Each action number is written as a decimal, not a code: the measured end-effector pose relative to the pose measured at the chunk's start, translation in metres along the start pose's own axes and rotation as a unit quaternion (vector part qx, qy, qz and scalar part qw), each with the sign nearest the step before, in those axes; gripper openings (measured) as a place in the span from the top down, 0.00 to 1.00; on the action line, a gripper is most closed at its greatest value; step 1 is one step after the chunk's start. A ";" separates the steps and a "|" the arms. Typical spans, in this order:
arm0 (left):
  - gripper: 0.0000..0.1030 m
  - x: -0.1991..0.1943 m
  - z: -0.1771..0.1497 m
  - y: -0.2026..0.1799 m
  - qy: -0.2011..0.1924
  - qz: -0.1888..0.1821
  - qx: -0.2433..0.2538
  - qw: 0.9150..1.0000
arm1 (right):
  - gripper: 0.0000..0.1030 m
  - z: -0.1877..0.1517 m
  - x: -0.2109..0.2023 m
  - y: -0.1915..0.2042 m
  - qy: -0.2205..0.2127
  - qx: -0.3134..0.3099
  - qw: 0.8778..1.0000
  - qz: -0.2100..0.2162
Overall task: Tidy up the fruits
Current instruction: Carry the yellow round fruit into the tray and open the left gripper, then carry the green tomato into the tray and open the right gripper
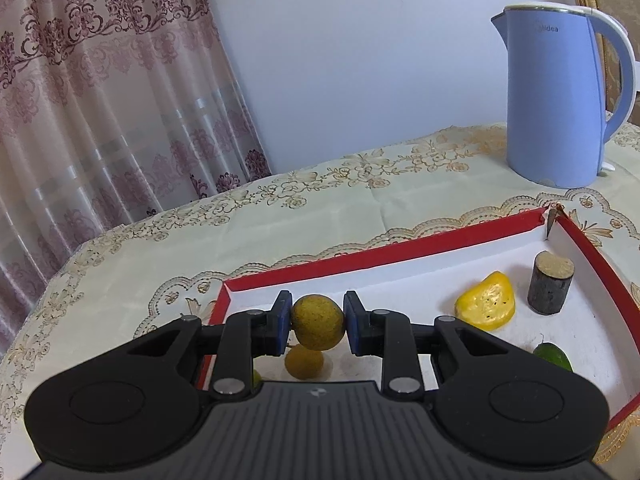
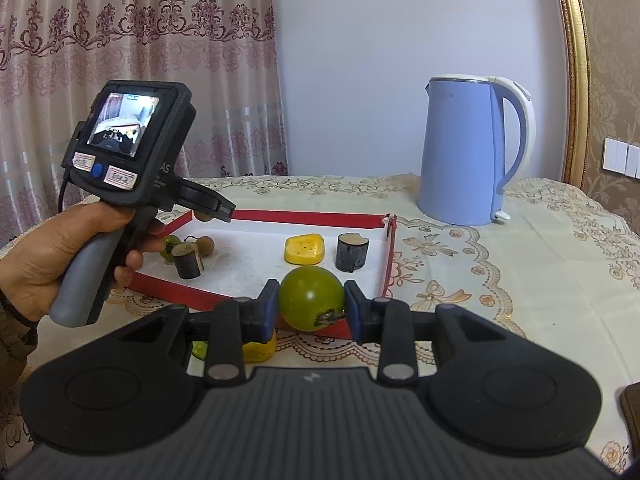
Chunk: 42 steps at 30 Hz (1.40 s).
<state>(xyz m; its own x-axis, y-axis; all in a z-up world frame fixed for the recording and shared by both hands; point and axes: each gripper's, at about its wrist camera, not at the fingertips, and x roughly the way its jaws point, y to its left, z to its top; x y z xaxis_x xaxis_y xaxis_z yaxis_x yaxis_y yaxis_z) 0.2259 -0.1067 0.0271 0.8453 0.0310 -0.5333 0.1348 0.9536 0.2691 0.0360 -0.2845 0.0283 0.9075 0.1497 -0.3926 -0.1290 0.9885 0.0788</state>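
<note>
While I am watching through the left wrist camera, the left gripper point(image 1: 318, 322) is clamping a rough brownish-yellow ball point(image 1: 317, 321) between its blue pads point(image 1: 283, 320); the jaws are nearly together, with only the ball's width between them. It is hanging over the near left corner of the red tray point(image 1: 420, 246), above the white floor, and a second small ball point(image 1: 304, 362) is lying on the floor just beneath it. Being round, the held ball is showing me no long axis that I can name.

I am holding the right gripper point(image 2: 311, 306) clamped on a green fruit point(image 2: 311, 298), pads pressing both its sides. The fruit is sitting just outside the tray's near rim, above the tablecloth point(image 2: 520, 264), with its dark dried stem end point(image 2: 328, 316) pointing toward the camera and a little down.

Inside the tray I am seeing a yellow piece point(image 2: 304, 248) beside a dark wood stub point(image 2: 352, 252) standing upright, and another stub point(image 2: 188, 262) tilting near the left end. A hand point(image 2: 60, 256) is gripping the left handle there. A blue kettle point(image 2: 464, 152) is standing well behind the tray.
</note>
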 end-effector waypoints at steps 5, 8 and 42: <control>0.74 0.007 0.001 -0.003 0.004 0.000 0.001 1.000 | 0.69 0.001 0.000 -0.001 0.000 0.000 1.000 -0.002; 0.74 0.011 0.001 -0.005 0.007 0.000 0.000 1.000 | 0.69 0.001 0.001 -0.003 0.000 0.002 1.000 -0.003; 0.33 0.012 0.009 -0.008 -0.003 0.012 -0.001 1.000 | 0.69 0.002 0.010 -0.003 0.009 -0.001 1.000 -0.005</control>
<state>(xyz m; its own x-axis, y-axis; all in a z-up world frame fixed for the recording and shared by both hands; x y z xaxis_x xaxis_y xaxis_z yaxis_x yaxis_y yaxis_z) 0.2398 -0.1169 0.0261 0.8519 0.0519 -0.5212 0.1138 0.9530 0.2809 0.0458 -0.2864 0.0257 0.9014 0.1399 -0.4097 -0.1204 0.9900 0.0732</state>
